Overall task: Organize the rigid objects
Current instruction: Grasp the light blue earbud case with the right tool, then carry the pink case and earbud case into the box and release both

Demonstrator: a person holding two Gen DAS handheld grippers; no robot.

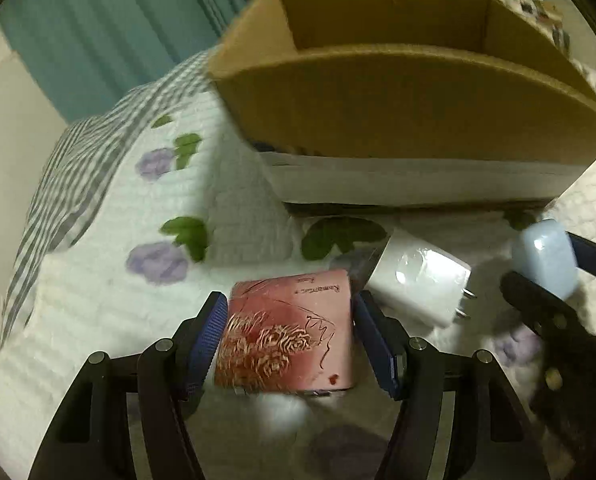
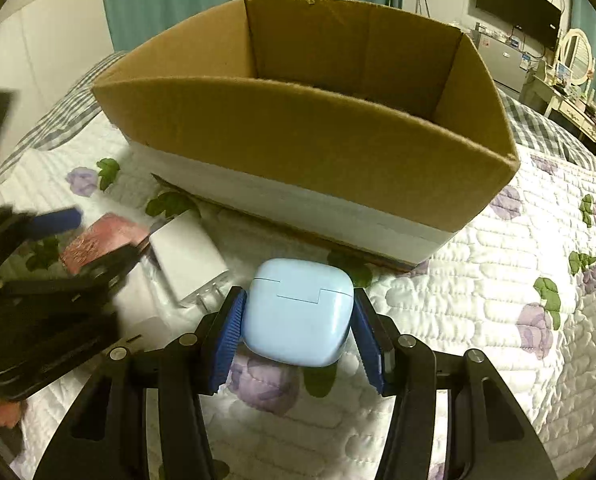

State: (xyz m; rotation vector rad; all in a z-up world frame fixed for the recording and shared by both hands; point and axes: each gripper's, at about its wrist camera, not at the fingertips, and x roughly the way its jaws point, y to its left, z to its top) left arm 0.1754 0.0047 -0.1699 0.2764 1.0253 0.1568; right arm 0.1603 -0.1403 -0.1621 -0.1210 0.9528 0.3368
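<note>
1. A flat pink rectangular case with a rose drawing is being gripped between the blue ribbed pads of the left gripper, which is closed against its two sides just above the bedspread.
2. A pale blue, rounded plastic earbud case is being held off the bedspread by the right gripper, whose blue pads are pressed against both its sides.
3. A white plastic wall charger with two metal prongs is lying on the quilt between the two grippers, touching neither.
4. A white quilted bedspread with purple flowers and green leaves is being used as the work surface.
5. Farther back, an open brown cardboard box with a white lower band is sitting on the bedspread, its visible interior showing only cardboard.
</note>
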